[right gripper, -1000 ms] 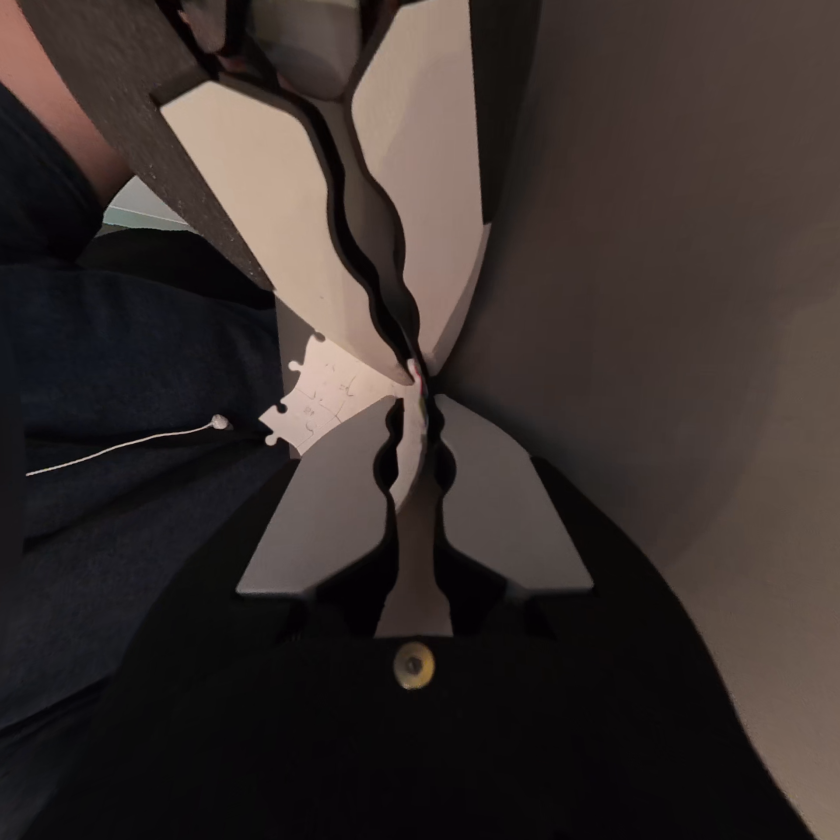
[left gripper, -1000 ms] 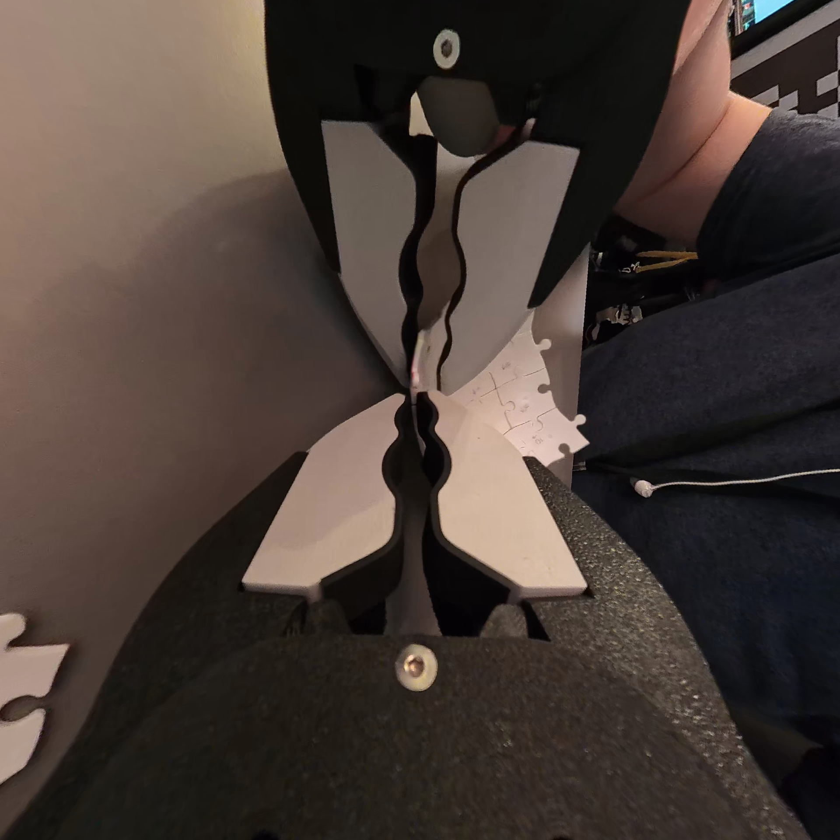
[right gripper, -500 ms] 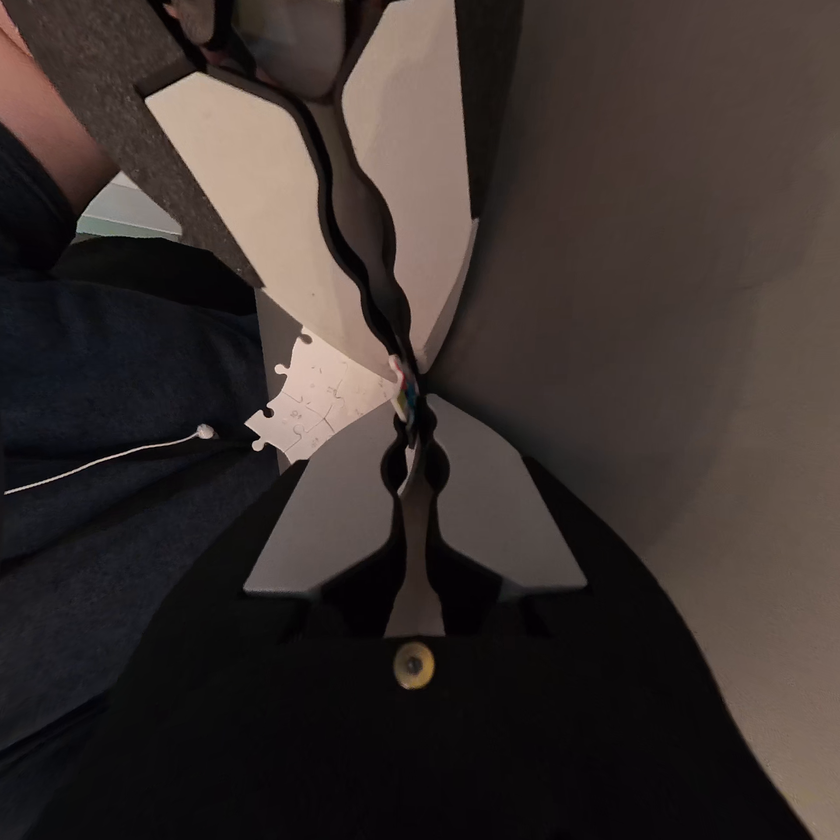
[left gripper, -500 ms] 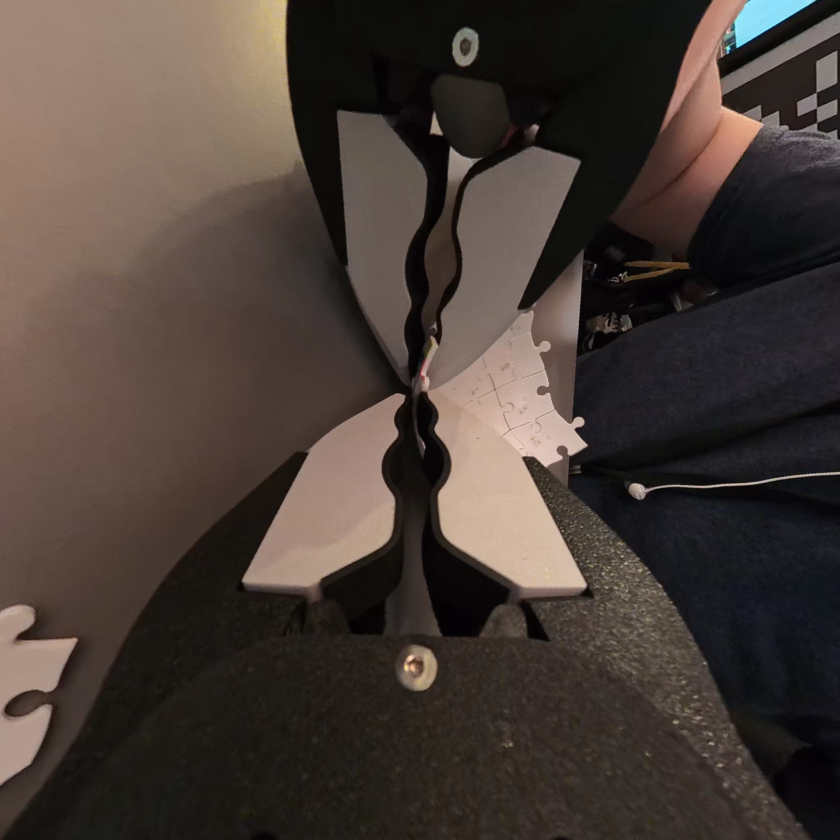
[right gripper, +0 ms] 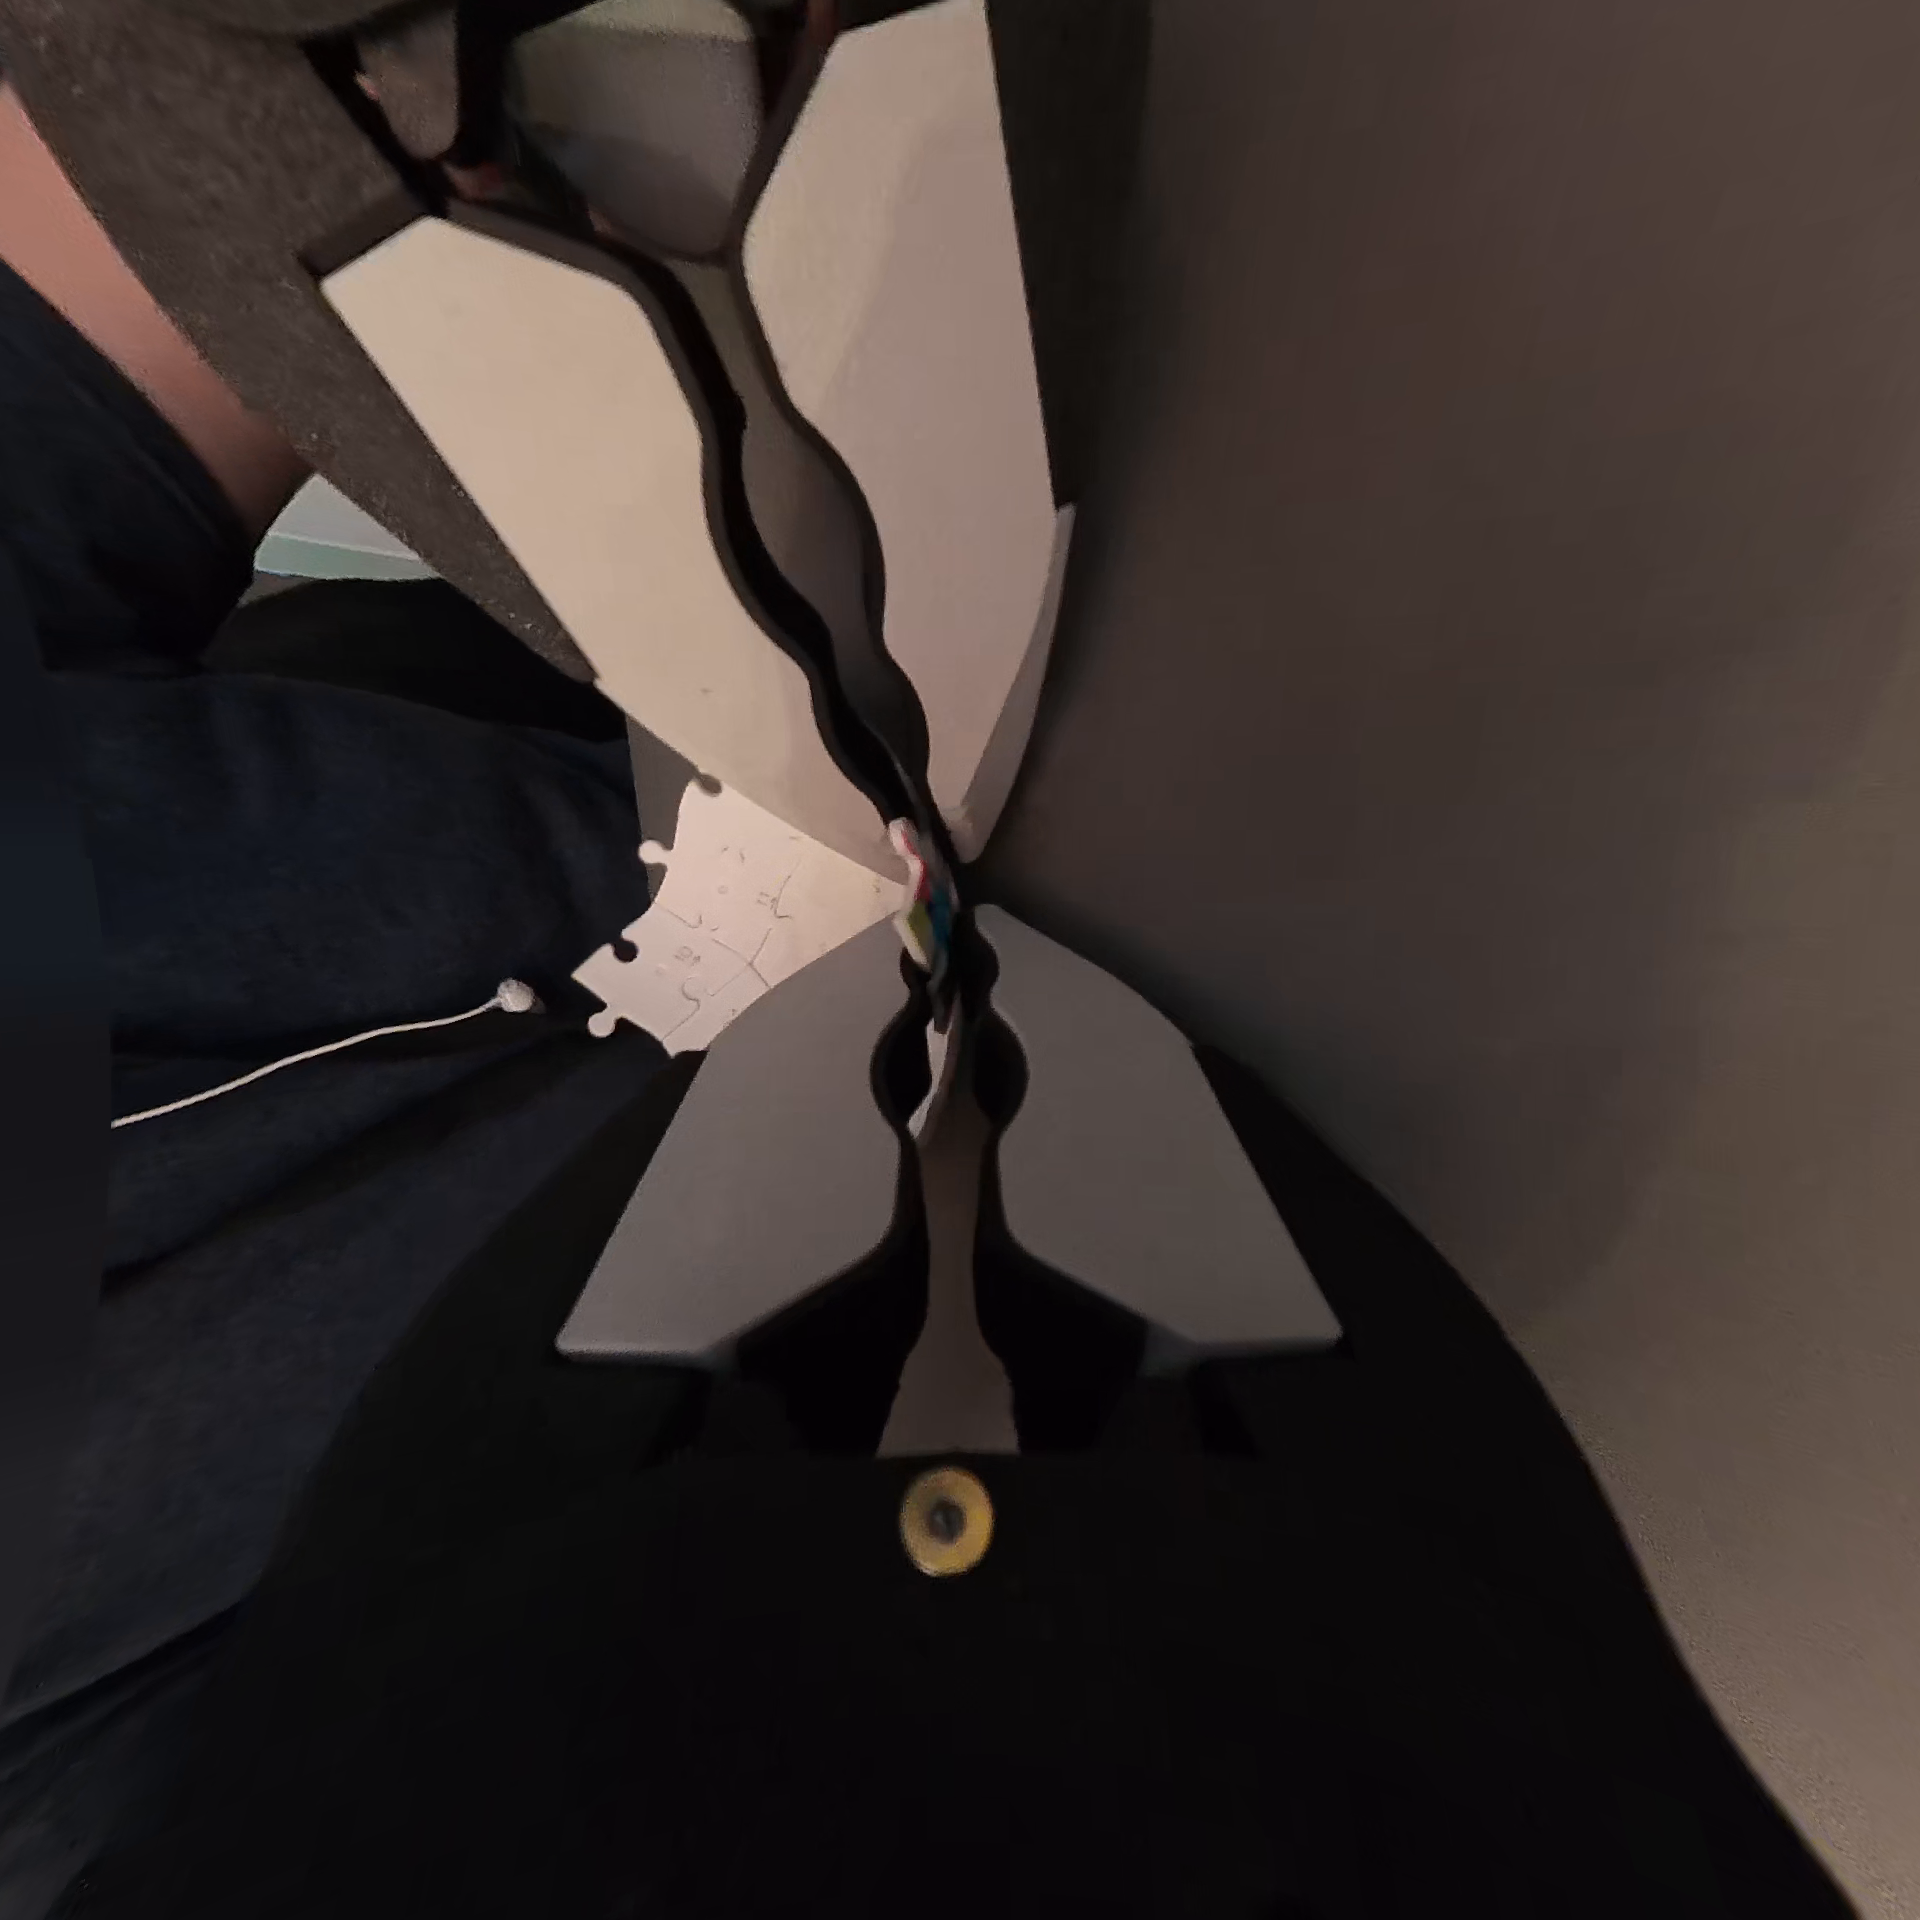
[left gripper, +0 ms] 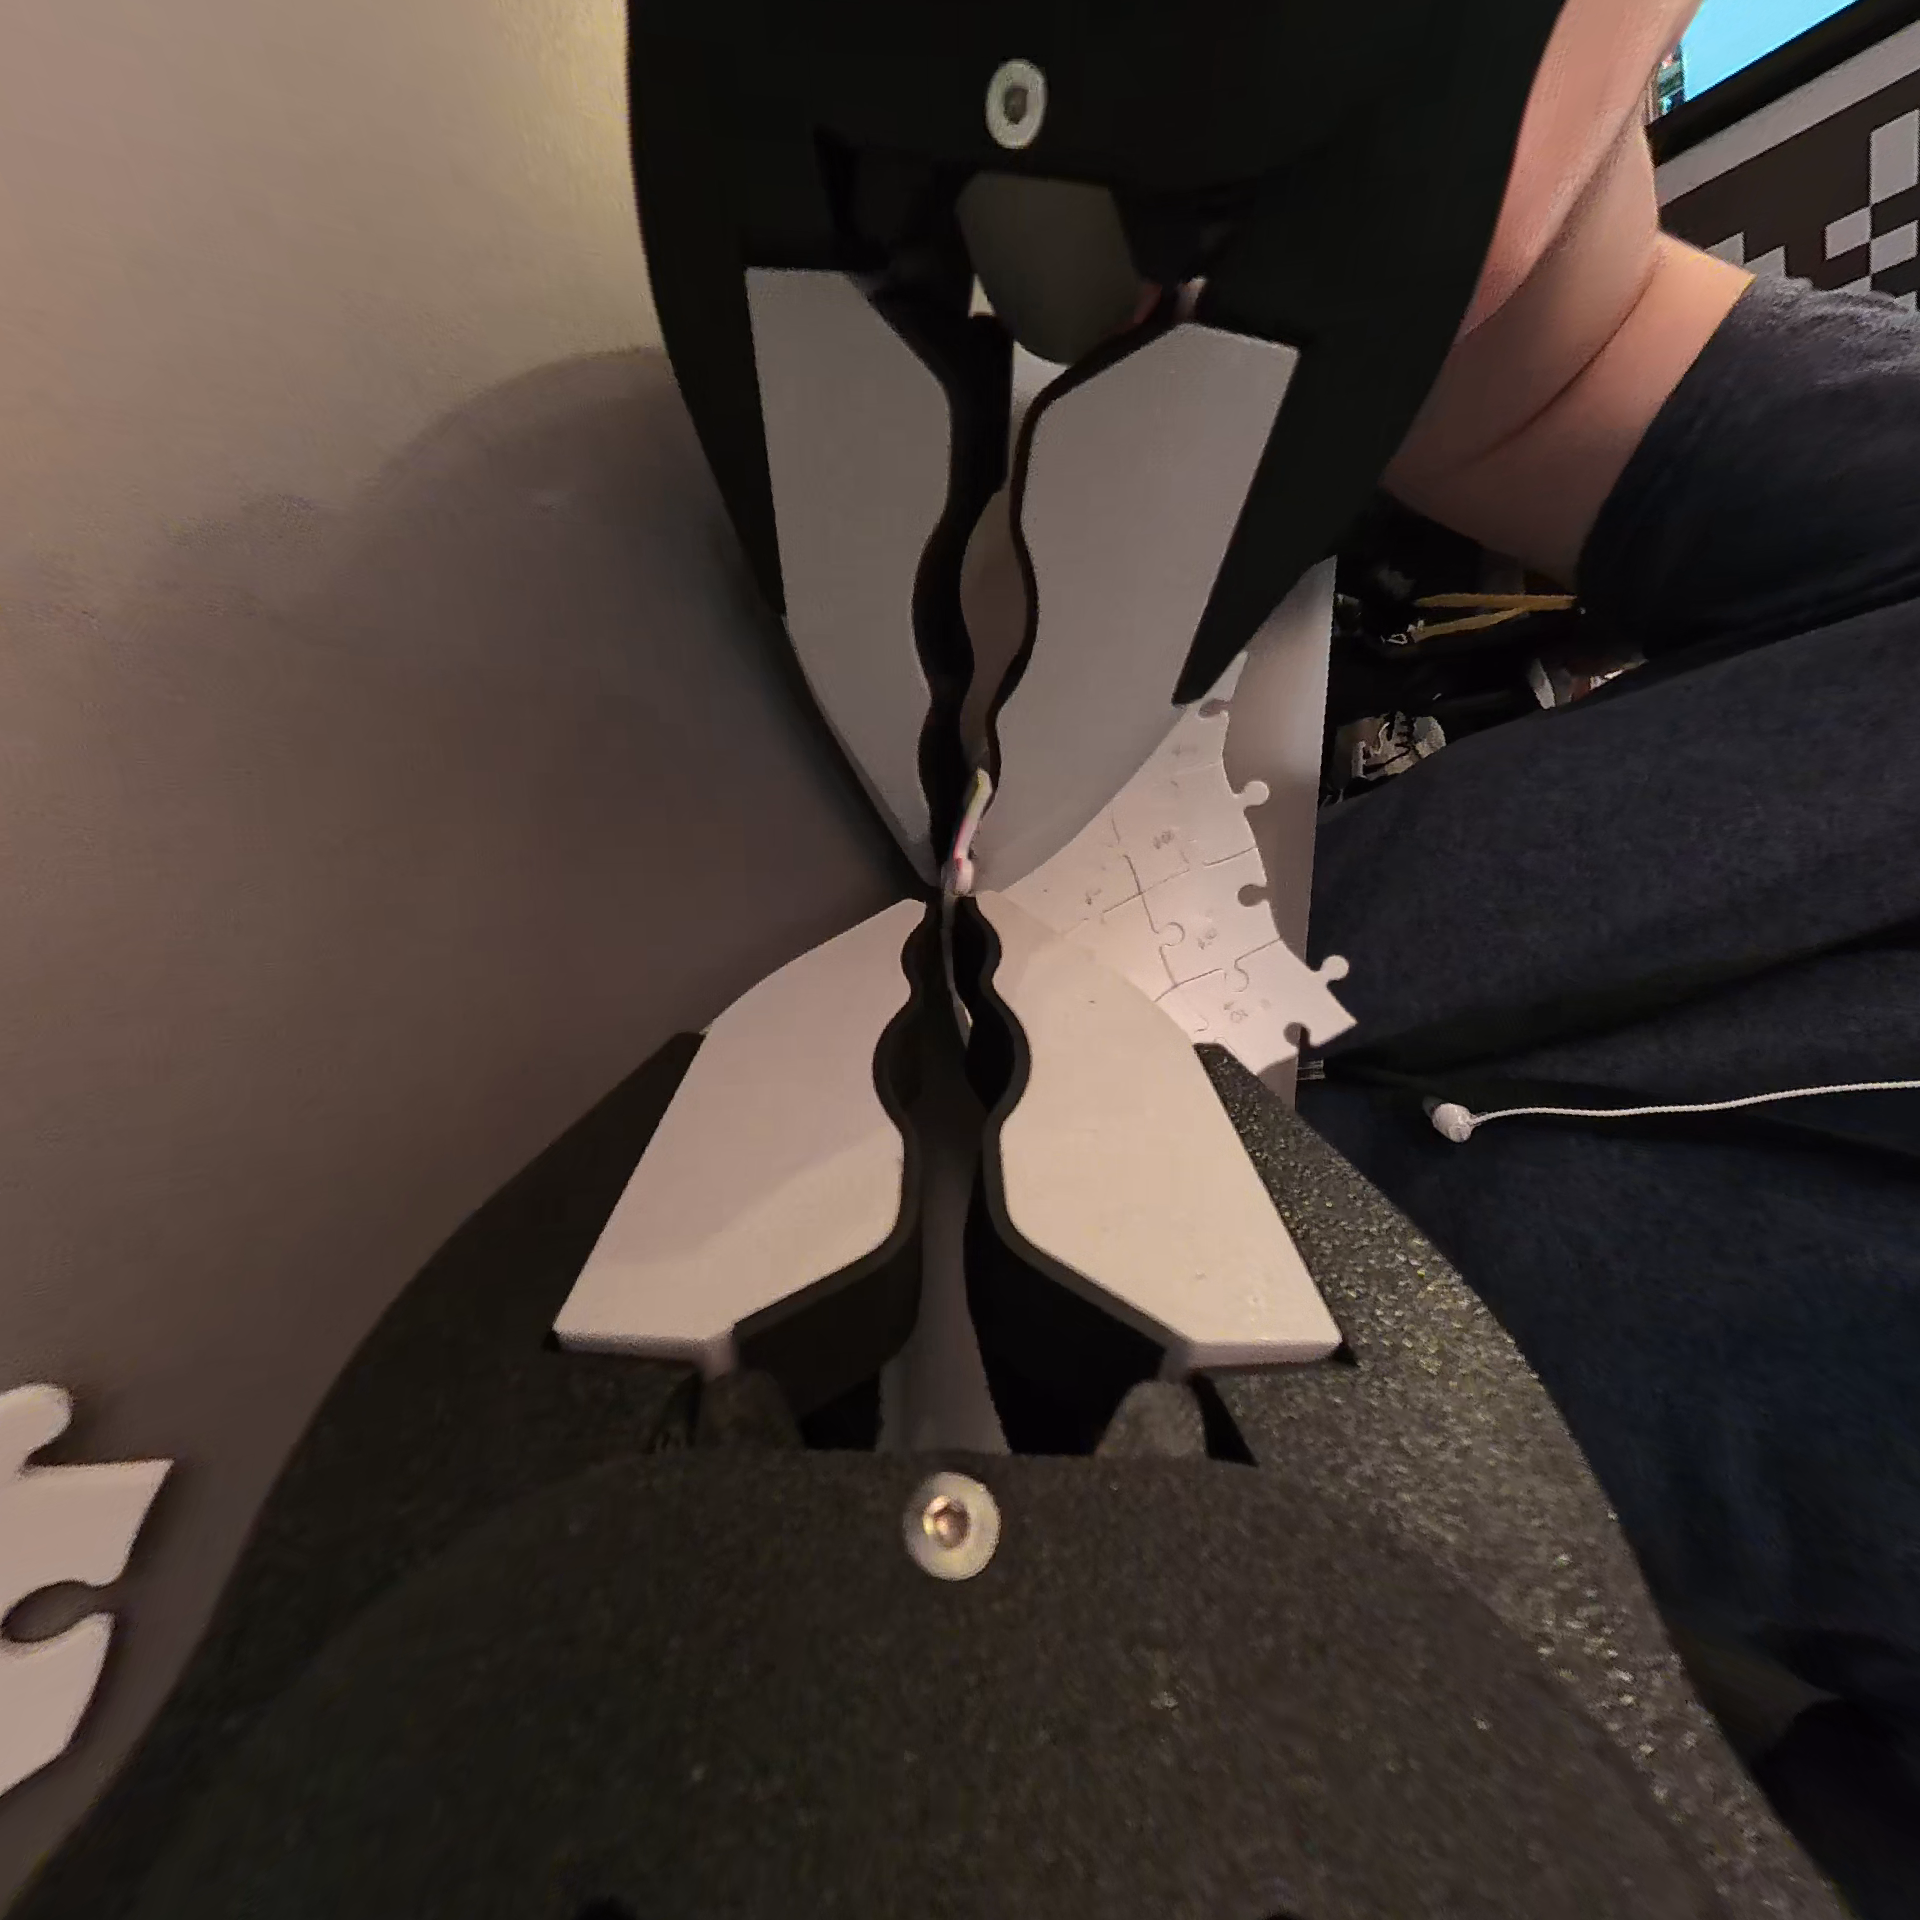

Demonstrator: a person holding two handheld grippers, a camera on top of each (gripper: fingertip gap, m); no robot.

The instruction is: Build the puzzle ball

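My left gripper (left gripper: 951, 920) and my right gripper (right gripper: 951, 935) meet tip to tip above the table, and both are shut. Each pinches the thin edge of a puzzle piece. The piece edge (right gripper: 925, 904) between the tips shows red, blue and yellow print. A curved white section of joined pieces (left gripper: 1195, 914) fans out from the meeting point toward the person; it also shows in the right wrist view (right gripper: 748, 914). I cannot tell which gripper carries that section. The right gripper (left gripper: 961, 868) comes down from the top of the left wrist view, and the left gripper (right gripper: 930, 831) does the same in the right wrist view.
A loose white puzzle piece (left gripper: 52, 1538) lies on the beige table (left gripper: 312, 727) at the lower left. The person's dark-sleeved arm and torso (left gripper: 1610, 935) are close on the right. The table edge (left gripper: 1288, 727) is just behind the grippers. Left and right tips are no more than a few centimetres apart.
The two grippers stay tip to tip and shut. The right gripper has tilted a little, and more of the coloured piece edge shows between the tips.
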